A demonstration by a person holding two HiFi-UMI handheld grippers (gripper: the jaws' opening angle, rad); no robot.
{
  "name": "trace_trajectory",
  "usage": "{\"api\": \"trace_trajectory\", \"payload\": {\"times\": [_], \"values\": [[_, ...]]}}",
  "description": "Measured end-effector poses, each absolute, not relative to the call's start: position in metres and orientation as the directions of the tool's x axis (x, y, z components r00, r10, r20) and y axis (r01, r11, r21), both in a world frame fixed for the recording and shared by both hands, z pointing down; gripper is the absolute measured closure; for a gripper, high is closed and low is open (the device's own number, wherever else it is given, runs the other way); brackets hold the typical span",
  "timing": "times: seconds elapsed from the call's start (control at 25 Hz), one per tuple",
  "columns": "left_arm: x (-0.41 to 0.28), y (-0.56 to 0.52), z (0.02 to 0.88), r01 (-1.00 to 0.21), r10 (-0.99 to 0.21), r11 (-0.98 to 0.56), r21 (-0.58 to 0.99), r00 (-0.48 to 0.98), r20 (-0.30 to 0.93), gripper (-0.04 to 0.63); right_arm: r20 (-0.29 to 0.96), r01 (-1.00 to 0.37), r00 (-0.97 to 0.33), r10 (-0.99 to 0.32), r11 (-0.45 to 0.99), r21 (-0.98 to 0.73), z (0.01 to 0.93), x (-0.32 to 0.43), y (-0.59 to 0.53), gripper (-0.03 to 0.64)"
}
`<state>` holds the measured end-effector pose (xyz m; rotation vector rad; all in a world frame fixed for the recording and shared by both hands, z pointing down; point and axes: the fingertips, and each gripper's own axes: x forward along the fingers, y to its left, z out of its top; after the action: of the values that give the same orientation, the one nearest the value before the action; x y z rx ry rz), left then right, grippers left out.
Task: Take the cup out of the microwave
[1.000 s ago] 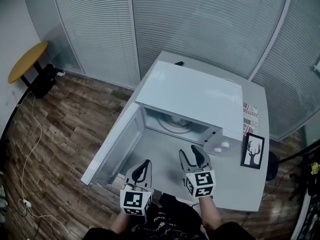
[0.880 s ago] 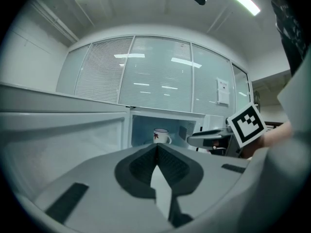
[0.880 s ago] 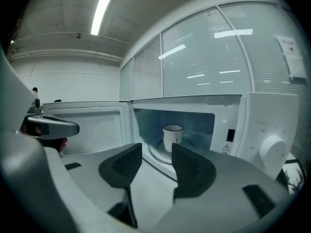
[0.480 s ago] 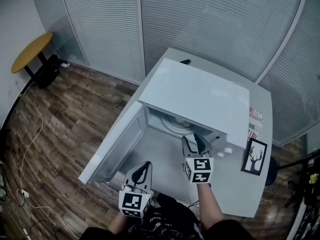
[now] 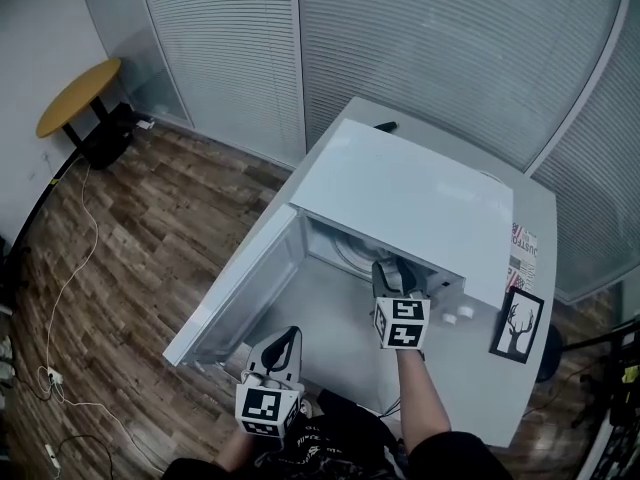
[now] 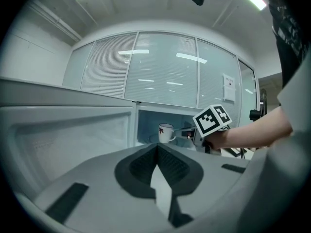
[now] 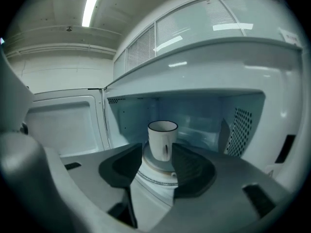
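Right gripper view: the cup (image 7: 162,140) stands upright on the turntable (image 7: 147,165) inside the microwave (image 7: 209,72), at frame centre. It sits in line with the gap of the right gripper (image 7: 158,152), just beyond the jaw tips. The jaws stand wide apart, one on each side of the cup's lower part, and hold nothing. Neither pad visibly touches the cup.

Head view: the right gripper (image 5: 393,273) reaches into the oven mouth at centre right, under the microwave's (image 5: 410,193) white top. The door (image 5: 235,288) hangs open toward the lower left. The left gripper (image 5: 283,343) is at bottom centre, over the table (image 5: 330,308), well apart from the cavity.

Left gripper view: the left gripper (image 6: 156,147) has its jaw tips together, with nothing between them. The cup (image 6: 166,132) shows small at centre, far beyond them, with the right gripper's marker cube (image 6: 212,120) just to its right.
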<state>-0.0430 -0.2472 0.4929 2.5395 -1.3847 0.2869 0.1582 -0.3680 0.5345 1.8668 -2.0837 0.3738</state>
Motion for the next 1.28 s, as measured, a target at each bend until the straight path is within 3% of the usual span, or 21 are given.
{"api": "trace_trajectory", "payload": {"times": [0.76,1.16,1.28], "values": [[-0.047,-0.238,0.517,-0.866,-0.795,-0.475,0.156,0.498,0.346,0.589,0.462,-0.999,0.000,-0.887,0.022,0.042,0.563,0.176,-0.401,0.437],[-0.043,-0.235,0.523,-0.870,-0.791,-0.463,0.167,0.491,0.365,0.589,0.485,-0.995,0.093,-0.869,-0.058,0.086,0.573,0.185,-0.409,0.496],[-0.043,-0.237,0.520,-0.869,-0.790,-0.463,0.176,0.494,0.363,0.589,0.475,-0.991,0.124,-0.871,-0.083,0.106,0.574,0.186,-0.411,0.541]]}}
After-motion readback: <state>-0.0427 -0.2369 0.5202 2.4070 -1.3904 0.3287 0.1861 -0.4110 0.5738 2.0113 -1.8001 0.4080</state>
